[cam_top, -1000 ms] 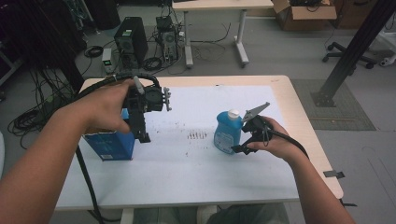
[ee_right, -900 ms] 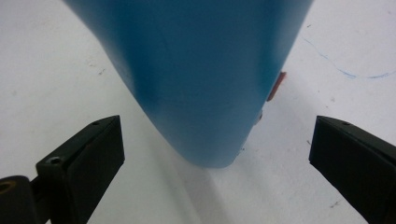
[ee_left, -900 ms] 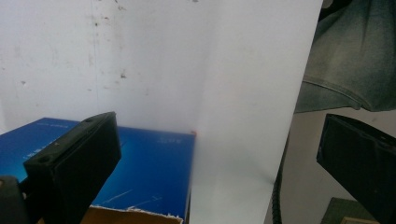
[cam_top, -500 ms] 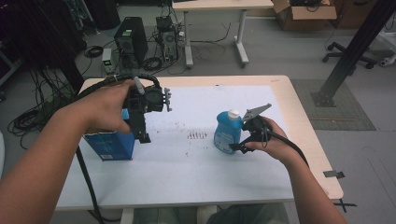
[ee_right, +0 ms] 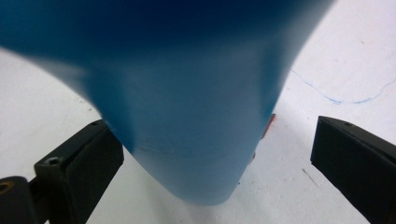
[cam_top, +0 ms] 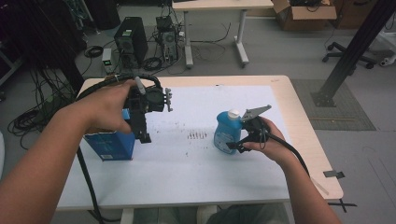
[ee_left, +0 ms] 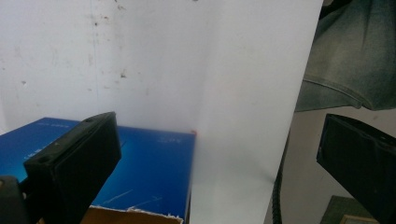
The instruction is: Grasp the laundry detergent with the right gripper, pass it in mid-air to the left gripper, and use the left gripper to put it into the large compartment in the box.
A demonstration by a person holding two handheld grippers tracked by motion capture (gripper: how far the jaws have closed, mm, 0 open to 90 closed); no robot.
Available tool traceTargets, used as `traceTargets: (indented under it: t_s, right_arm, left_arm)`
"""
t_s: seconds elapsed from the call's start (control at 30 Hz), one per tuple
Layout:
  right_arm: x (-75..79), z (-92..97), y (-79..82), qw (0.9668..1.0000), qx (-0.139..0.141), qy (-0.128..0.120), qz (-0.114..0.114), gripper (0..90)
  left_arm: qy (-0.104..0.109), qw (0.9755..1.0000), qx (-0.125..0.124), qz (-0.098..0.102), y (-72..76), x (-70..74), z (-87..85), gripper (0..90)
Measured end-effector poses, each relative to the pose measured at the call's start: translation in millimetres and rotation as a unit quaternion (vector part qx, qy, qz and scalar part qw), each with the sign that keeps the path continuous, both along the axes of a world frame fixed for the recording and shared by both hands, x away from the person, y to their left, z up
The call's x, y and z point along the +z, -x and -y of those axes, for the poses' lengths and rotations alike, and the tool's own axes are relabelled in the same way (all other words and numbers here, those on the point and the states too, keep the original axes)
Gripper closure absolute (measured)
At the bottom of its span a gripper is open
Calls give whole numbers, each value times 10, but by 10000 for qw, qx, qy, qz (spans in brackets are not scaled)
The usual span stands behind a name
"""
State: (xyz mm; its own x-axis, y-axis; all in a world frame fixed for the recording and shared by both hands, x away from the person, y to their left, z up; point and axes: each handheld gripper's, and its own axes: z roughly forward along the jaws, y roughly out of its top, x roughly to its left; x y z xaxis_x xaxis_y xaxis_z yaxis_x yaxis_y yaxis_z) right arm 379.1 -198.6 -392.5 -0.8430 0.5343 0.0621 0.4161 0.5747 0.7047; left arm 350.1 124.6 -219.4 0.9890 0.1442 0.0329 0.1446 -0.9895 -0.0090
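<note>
Two grippers, one bottle, one box on a white-covered table (cam_top: 187, 186). Right gripper (cam_top: 236, 144) spread wide around the base of a blue bottle (cam_top: 227, 132) with a white cap, bottle between the fingers (ee_right: 79, 163), close against the left one and clear of the right, not clamped. Left gripper (cam_top: 144, 136) raised, pointing down, fingers (ee_left: 77, 158) well apart with nothing between them; one blue box (cam_top: 109, 145) beneath and just beside the left finger, its torn edge showing. Faint dark specks and a thin blue pen line on the white sheet. Beyond the table: grey floor, one black computer tower (cam_top: 129, 43), tangled cables, one second table (cam_top: 215, 7), one cardboard box (cam_top: 303, 8). Bottle blurred in the right gripper view, label unreadable; box print too small to read.
</note>
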Motion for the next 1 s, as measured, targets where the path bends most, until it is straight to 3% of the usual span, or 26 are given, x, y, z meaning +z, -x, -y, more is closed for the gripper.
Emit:
traceTargets:
  t_s: [0.67,1.0]
  right_arm:
    - [-68,-49,15,9992,-257,-207,240,26]
    - [-74,-53,49,9981,-321,-355,378,144]
  left_arm:
    - [-25,10000,41,-17,-2,-56,-42,2]
    - [-26,10000,30,-23,-8,-60,-36,2]
